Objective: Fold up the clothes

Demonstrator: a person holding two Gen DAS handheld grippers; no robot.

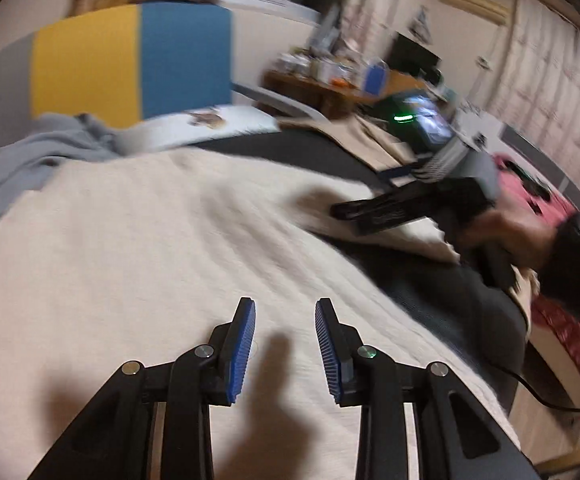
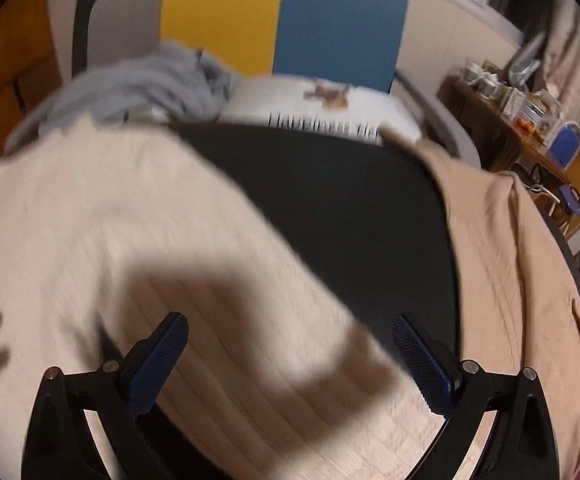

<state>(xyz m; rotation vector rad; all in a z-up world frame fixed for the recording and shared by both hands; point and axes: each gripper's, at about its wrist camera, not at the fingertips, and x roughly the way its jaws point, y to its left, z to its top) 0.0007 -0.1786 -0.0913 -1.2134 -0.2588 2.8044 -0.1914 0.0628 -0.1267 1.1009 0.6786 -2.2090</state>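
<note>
Cream knit sweater (image 1: pixel 149 240) spread on dark surface (image 2: pixel 330 200); left gripper (image 1: pixel 285 344) spread and empty above it, right gripper (image 2: pixel 290 364) spread wide, grey garment (image 2: pixel 141 84) at eleven o'clock.

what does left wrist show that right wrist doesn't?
Only left wrist: the right gripper from outside, carried by the person's hand over the far edge of the cream knit garment, plus a pink patterned cloth and a lit screen.

Only right wrist: a tan garment beside the cream one, and the right fingers wide apart, empty.

Both: the cream garment on a dark surface, grey clothing, the yellow-and-blue panel, a cluttered desk.
</note>
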